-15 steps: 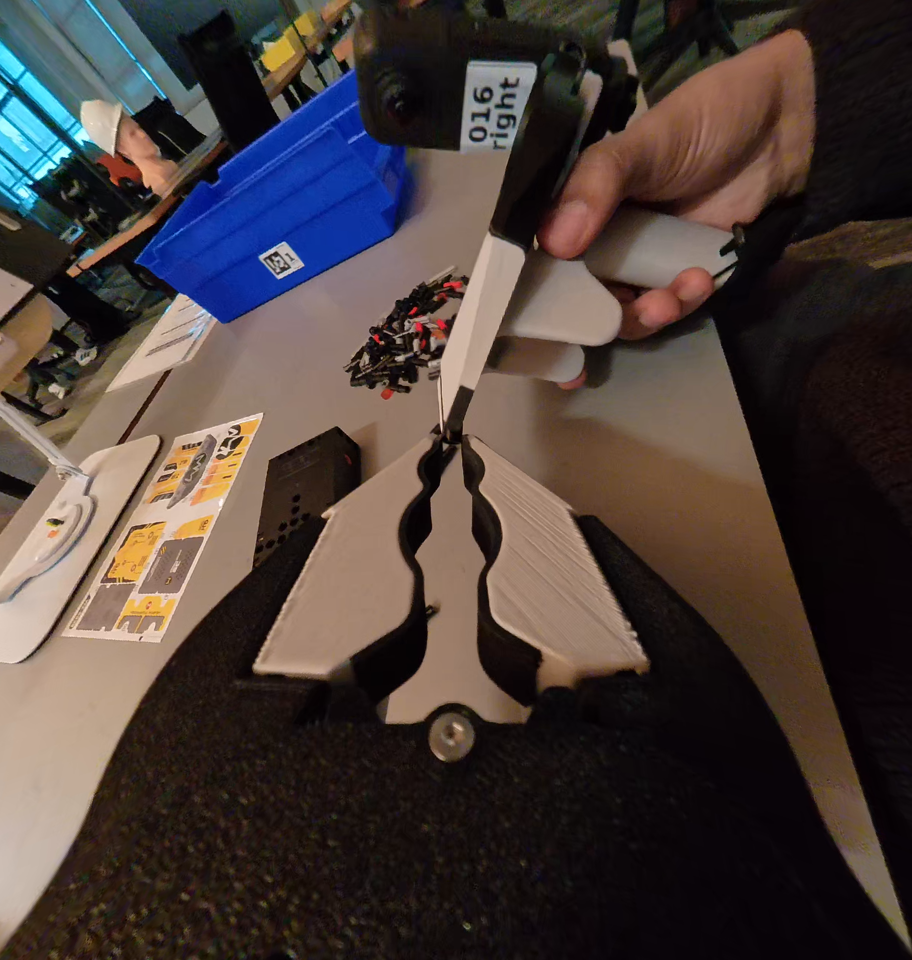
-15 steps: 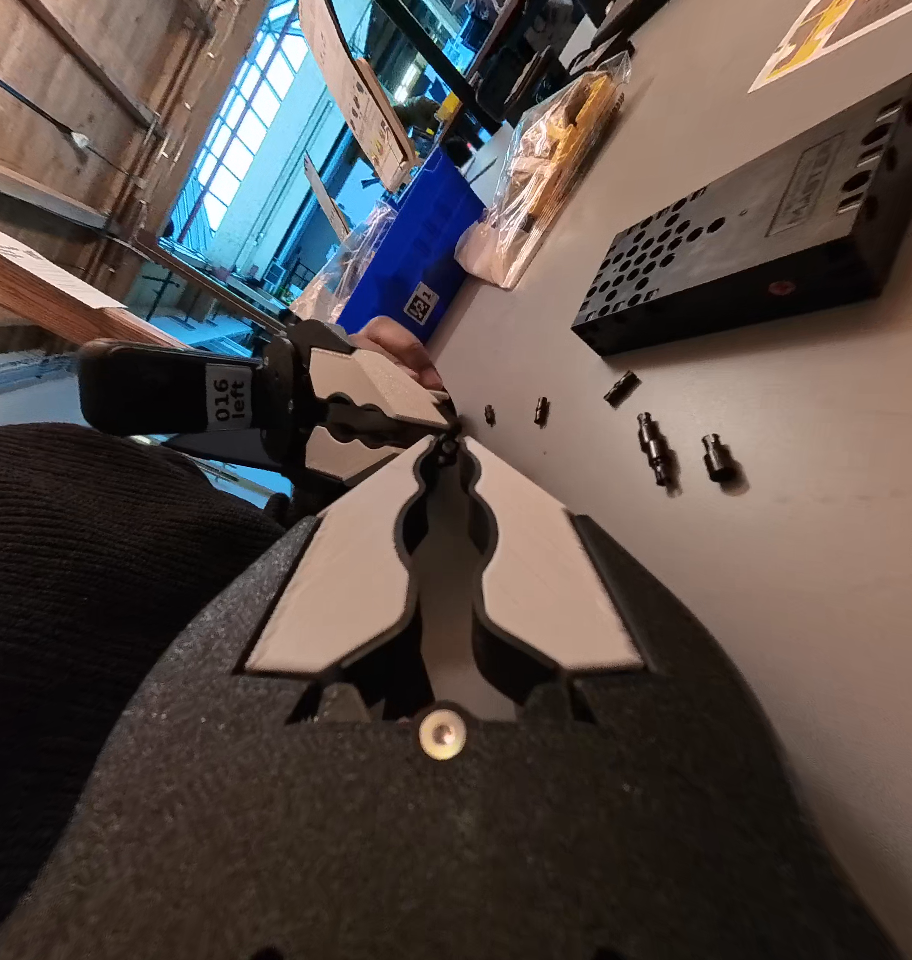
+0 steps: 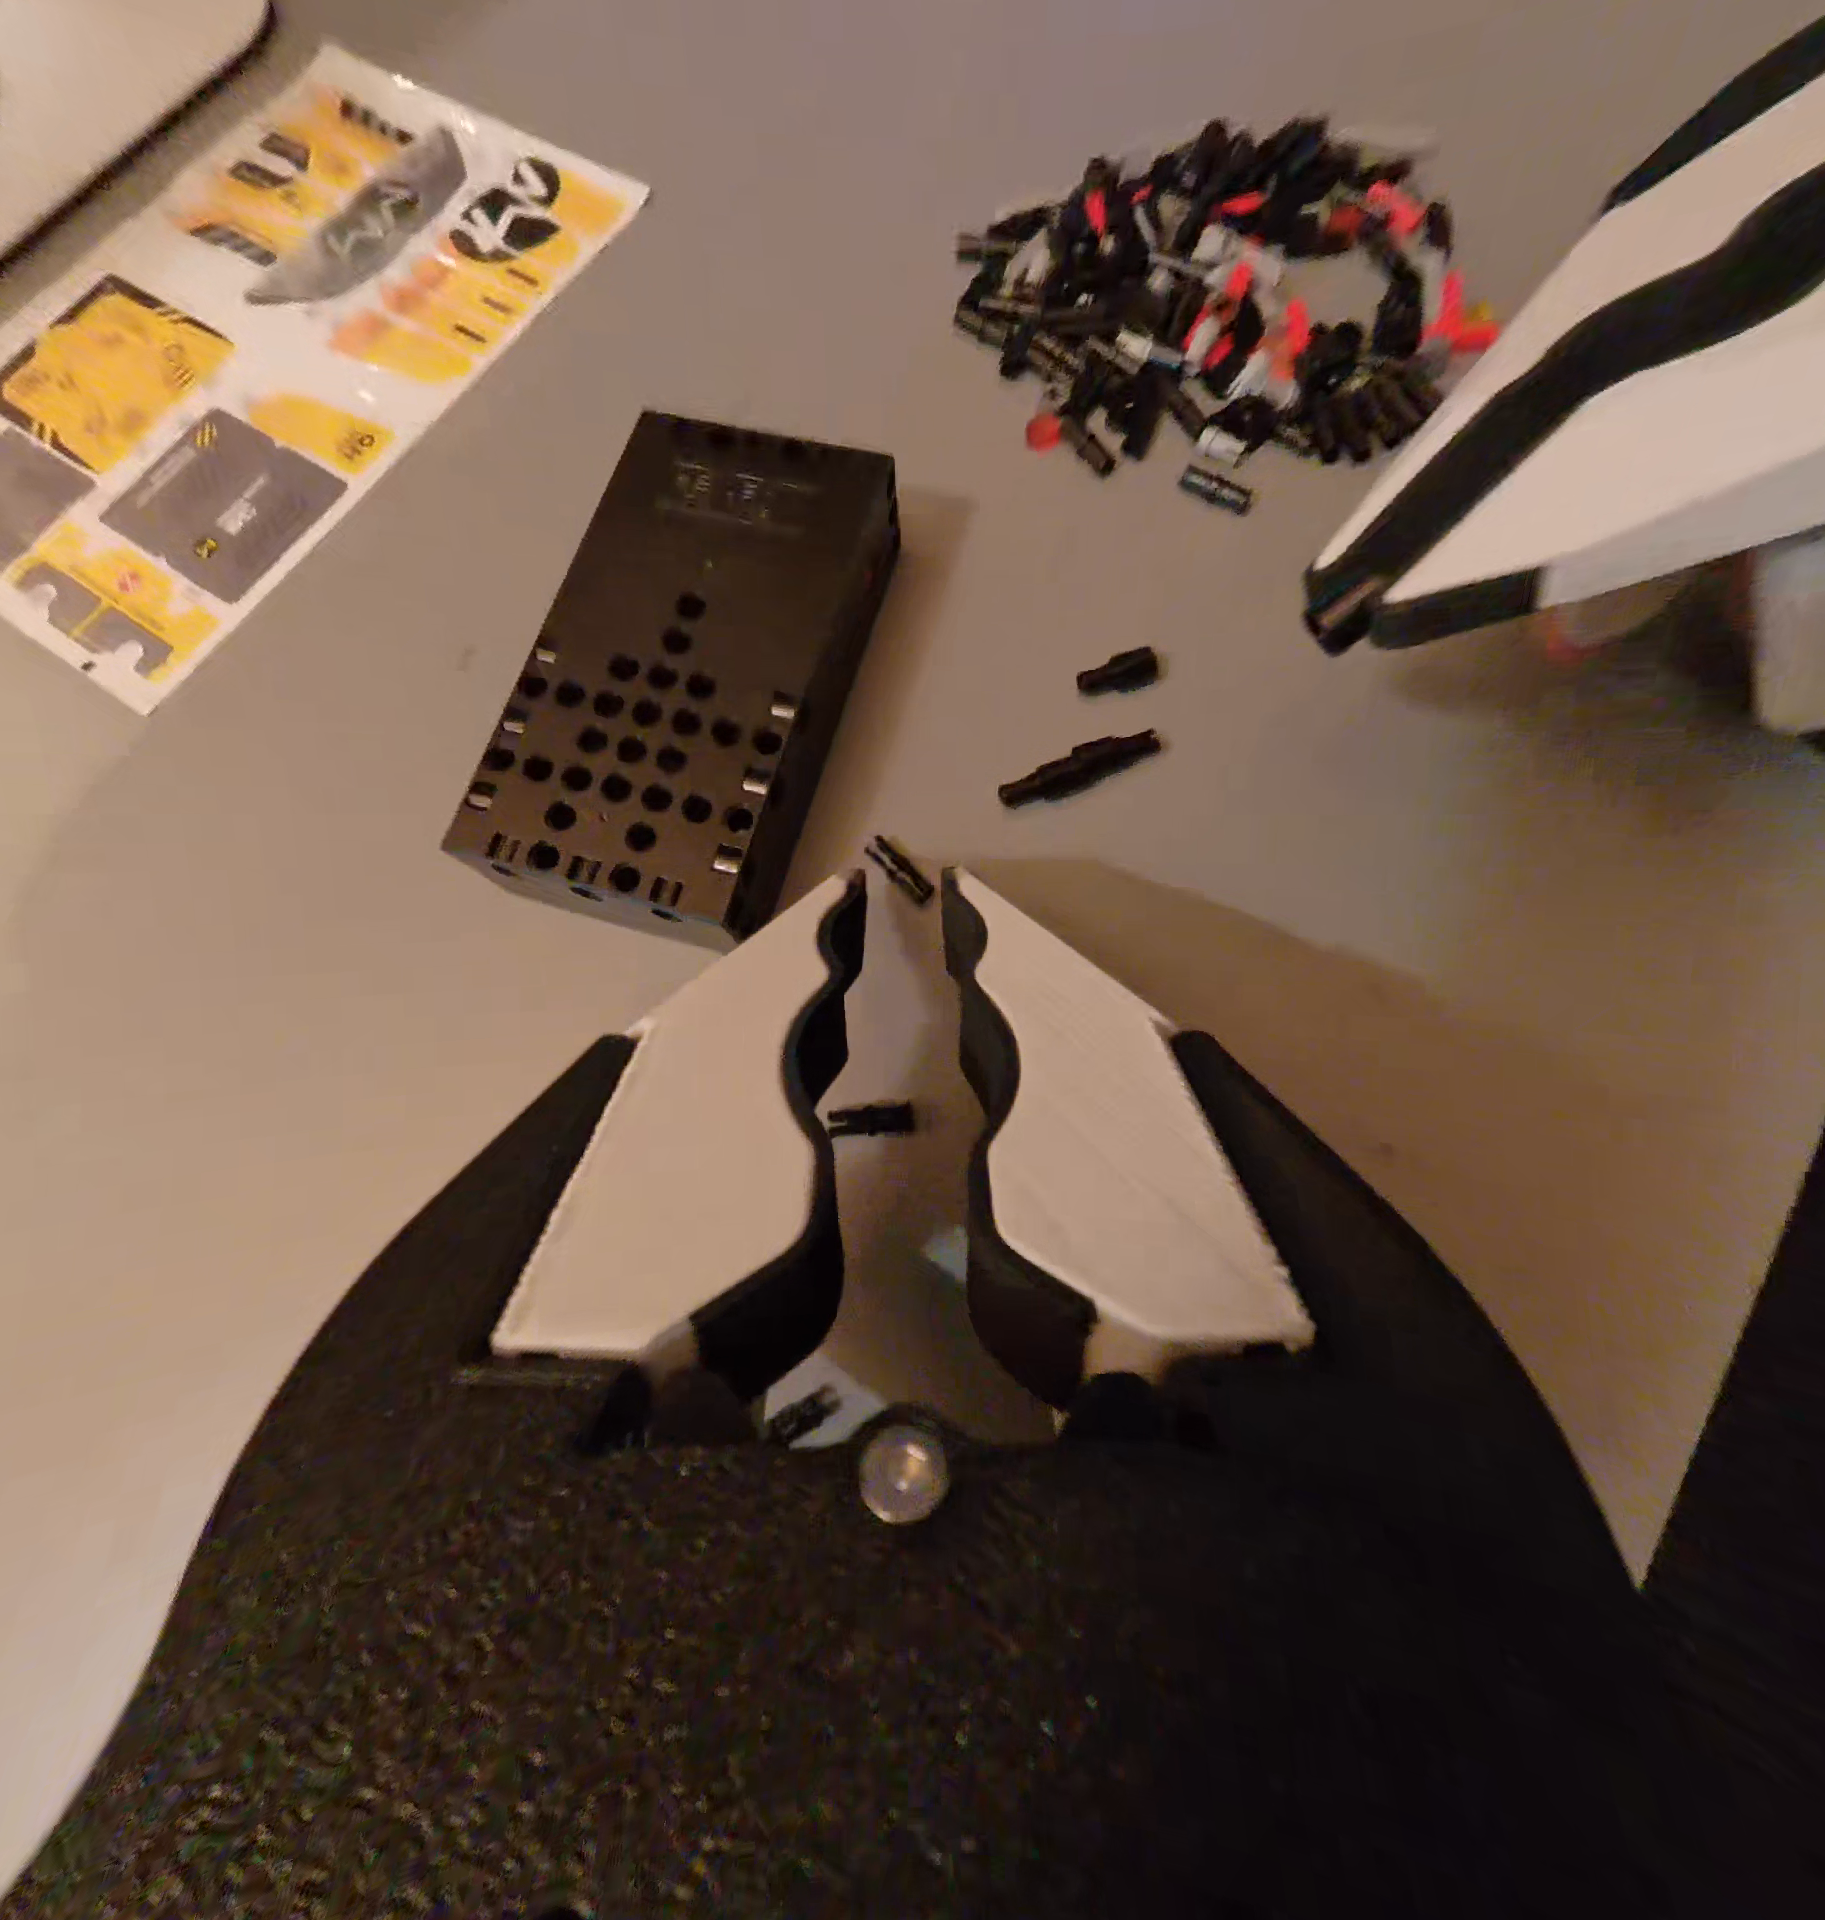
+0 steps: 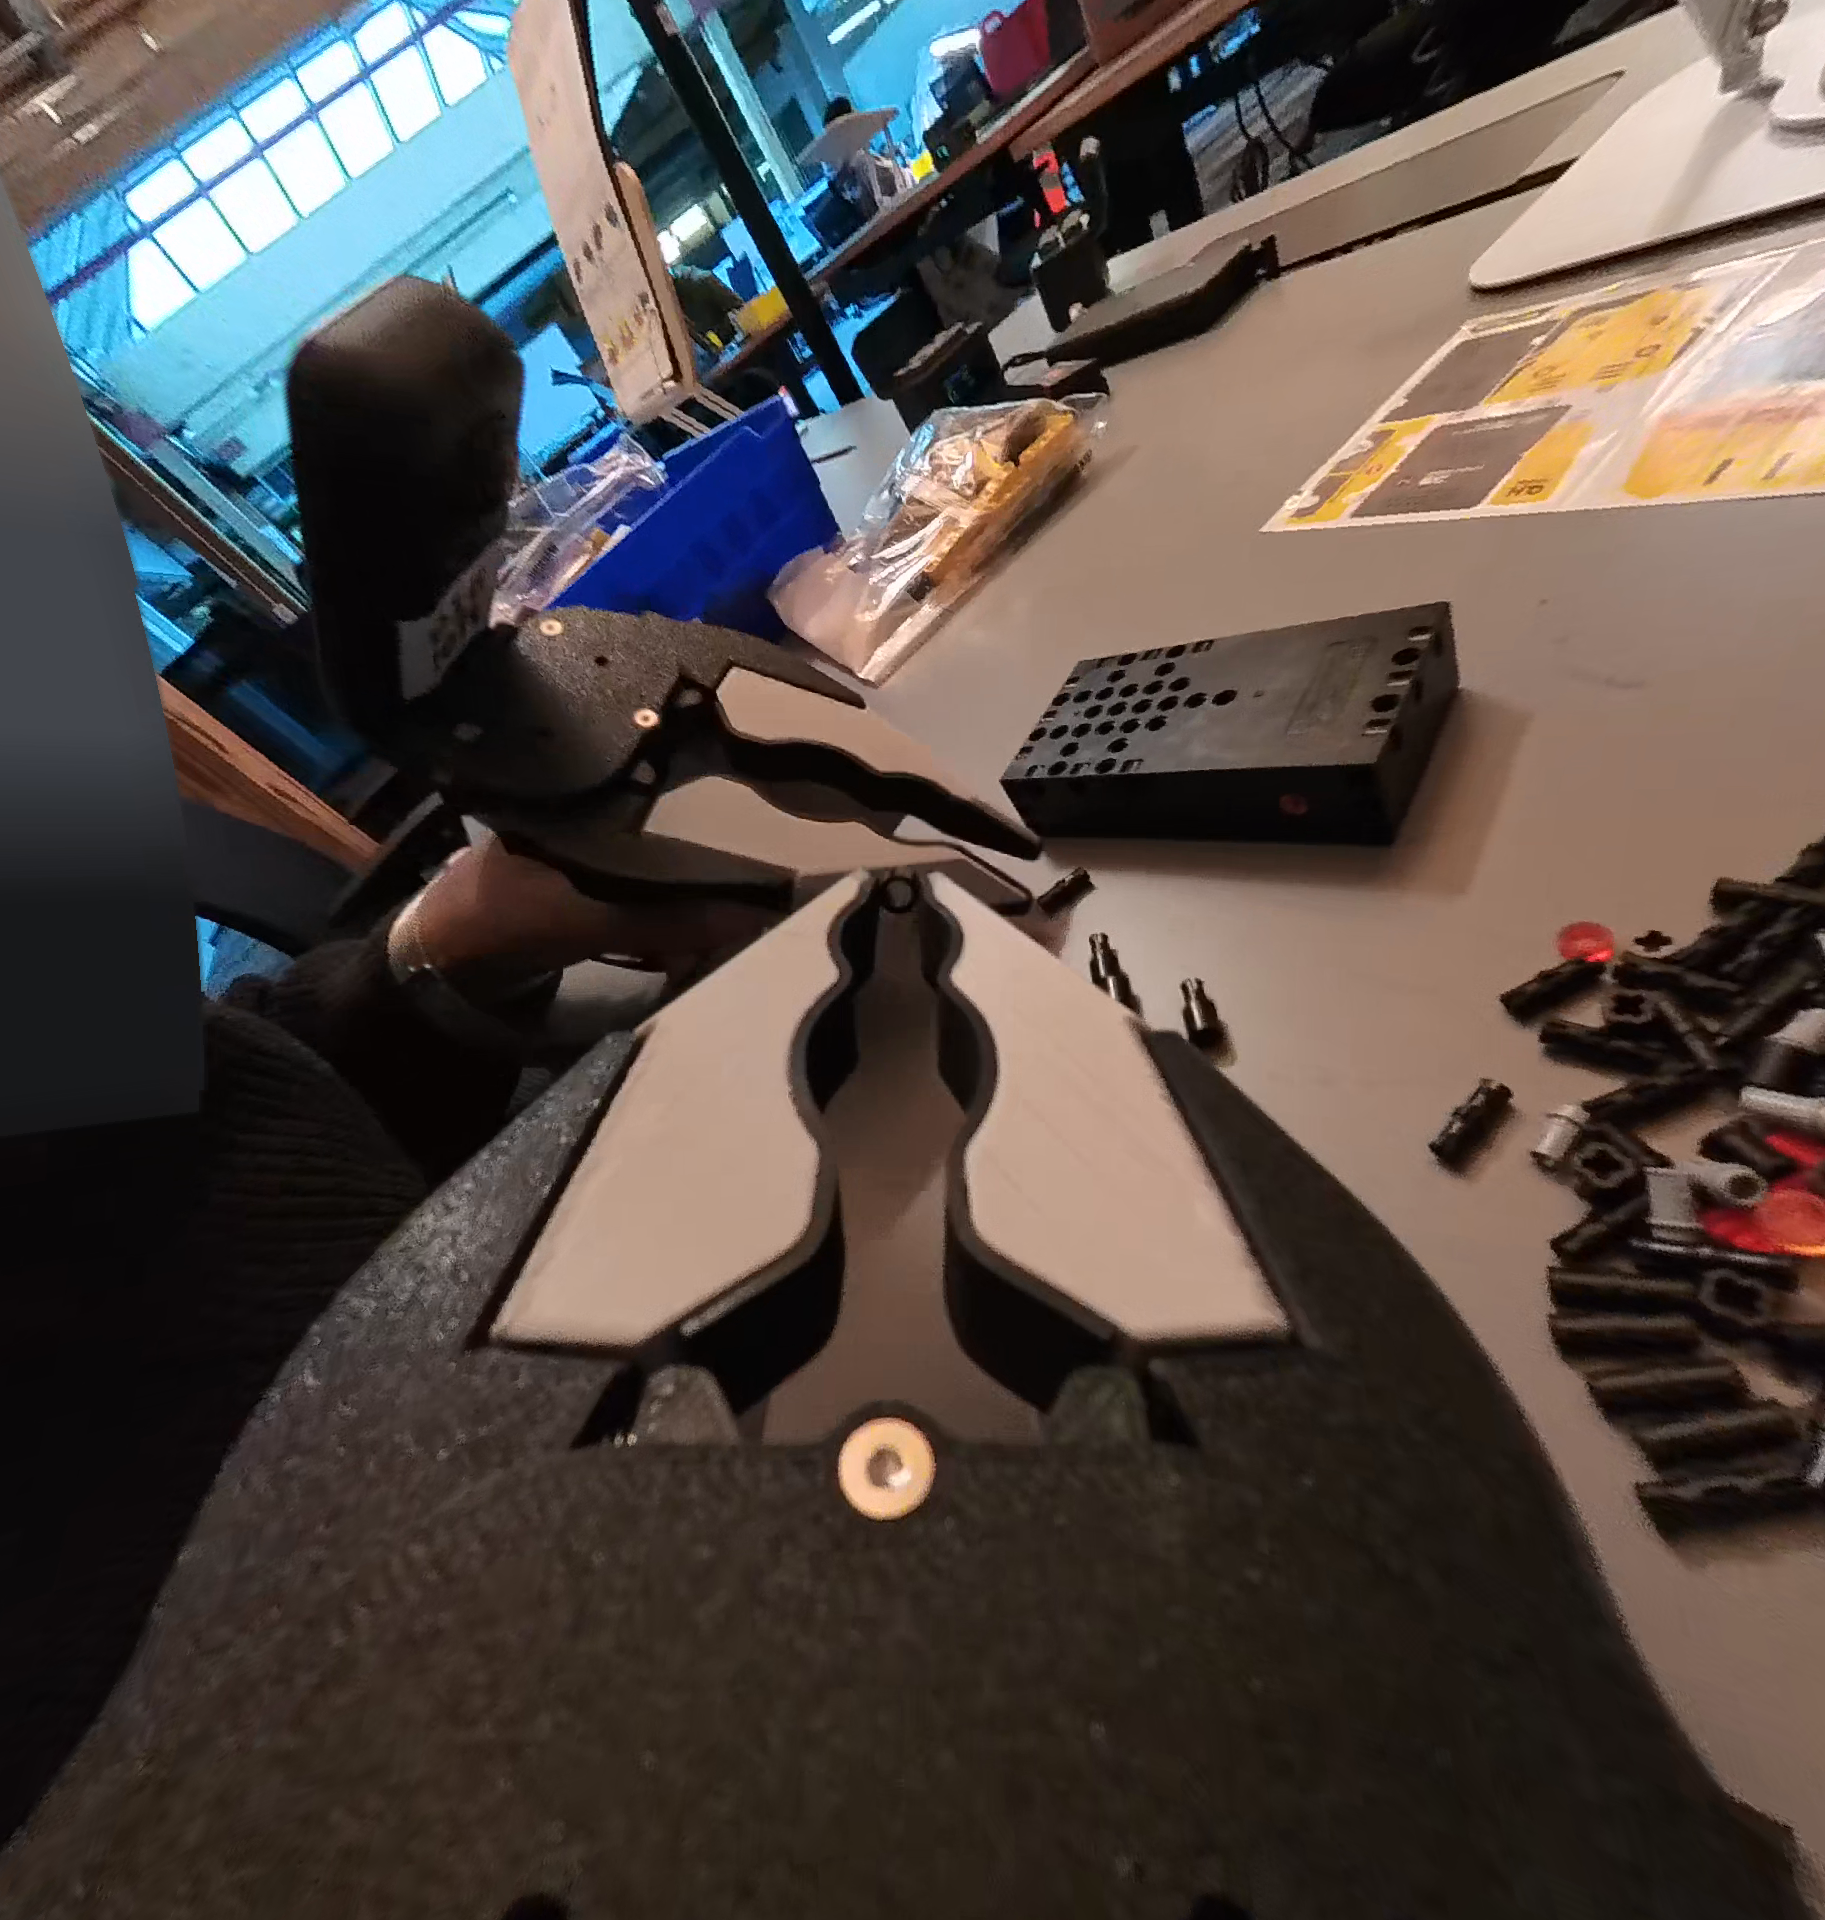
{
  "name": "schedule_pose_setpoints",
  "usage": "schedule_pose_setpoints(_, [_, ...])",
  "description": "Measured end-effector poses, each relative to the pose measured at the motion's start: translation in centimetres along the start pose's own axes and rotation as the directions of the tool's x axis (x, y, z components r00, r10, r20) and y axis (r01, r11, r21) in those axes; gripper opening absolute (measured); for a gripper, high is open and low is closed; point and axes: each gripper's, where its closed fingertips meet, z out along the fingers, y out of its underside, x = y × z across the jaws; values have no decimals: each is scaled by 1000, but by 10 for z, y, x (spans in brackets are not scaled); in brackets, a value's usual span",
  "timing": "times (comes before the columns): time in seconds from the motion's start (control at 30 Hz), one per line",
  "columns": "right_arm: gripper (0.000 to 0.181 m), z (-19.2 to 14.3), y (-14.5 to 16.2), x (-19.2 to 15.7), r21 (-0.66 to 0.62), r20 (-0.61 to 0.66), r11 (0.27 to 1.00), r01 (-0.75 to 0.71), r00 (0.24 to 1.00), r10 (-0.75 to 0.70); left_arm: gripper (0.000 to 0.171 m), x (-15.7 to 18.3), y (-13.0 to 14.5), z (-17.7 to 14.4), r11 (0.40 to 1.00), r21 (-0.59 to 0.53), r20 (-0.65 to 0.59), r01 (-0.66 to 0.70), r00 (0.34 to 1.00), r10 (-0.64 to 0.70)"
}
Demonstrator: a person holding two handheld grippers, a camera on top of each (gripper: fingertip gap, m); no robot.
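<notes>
Left gripper (image 3: 903,902) hangs slightly parted and empty over a loose pin (image 3: 900,871), just off the block's (image 3: 679,675) near corner mid-table (image 3: 264,1039), while the right gripper (image 4: 897,883) pinches a second pin (image 4: 900,896), near the pile (image 4: 1718,1195).

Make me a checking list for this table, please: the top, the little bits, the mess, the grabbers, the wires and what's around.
Surface: grey table, flat.
Job's things: black box with holes; loose black pins lie beside it on the table.
Clutter: pile of small black, red and grey parts; sticker sheet.
Grippers: left gripper open and empty, tips just over a loose pin on the table; right gripper shut on a small black pin.
Cables: nothing seen.
Surroundings: blue bin, clear bags of yellow bits, big windows far off.
</notes>
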Motion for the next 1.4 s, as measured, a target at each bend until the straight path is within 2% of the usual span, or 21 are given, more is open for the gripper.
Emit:
schedule_pose_setpoints(0.17, [6,-10,-10,3,78,32,995,-60,998,58,16,1,-4,5,999,-36,46,3,999,-2])
schedule_pose_setpoints(0.27, [6,-13,-10,2,84,4,996,-6,1000,6,17,-4,3,10,996,-91,81,10,997,-3])
schedule_pose_setpoints(0.43, [6,-20,-14,1,115,1,993,10,1000,-10,17,-3,4,9,995,-94,71,29,997,-22])
schedule_pose_setpoints(0.53, [6,-25,-14,5,117,-4,993,-4,1000,4,4,3,4,11,996,-94,37,-6,999,10])
schedule_pose_setpoints(0.67, [7,-25,-12,5,103,-2,995,-4,1000,4,4,0,3,8,995,-88,35,-43,998,46])
schedule_pose_setpoints(0.73, [7,-24,-11,4,91,4,996,-2,1000,2,4,-2,-2,0,996,-43,33,-78,996,80])
schedule_pose_setpoints(0.77, [7,-23,-10,4,83,8,997,-2,1000,2,3,4,-7,-5,993,2,0,-117,993,117])
schedule_pose_setpoints(0.83, [7,-21,-9,2,70,23,998,-7,1000,5,3,5,-18,-16,982,94,10,-166,986,166])
schedule_pose_setpoints(0.87, [7,-20,-8,1,67,43,998,-17,999,14,3,15,-24,-22,967,157,-34,-199,978,207])
schedule_pose_setpoints(0.9, [7,-18,-8,-2,61,75,997,-35,997,31,3,27,-29,-29,946,226,-86,-234,962,259])
schedule_pose_setpoints(1.0, [6,-15,-3,-7,22,138,996,-88,987,84,3,49,-44,-49,861,399,-98,-315,919,382])
schedule_pose_setpoints(1.07, [6,-14,0,-11,0,172,995,-97,981,95,3,57,-49,-55,822,470,-101,-322,905,412])
schedule_pose_setpoints(1.17, [6,-13,2,-17,-25,218,991,-135,966,137,3,63,-49,-56,799,514,-120,-314,895,429])
schedule_pose_setpoints(1.27, [6,-14,1,-22,-38,268,982,-185,945,188,3,63,-44,-56,805,500,-137,-319,889,437])
schedule_pose_setpoints(1.4, [6,-10,7,-23,-84,268,980,-182,943,198,3,64,-39,-57,814,492,-170,-308,883,437])
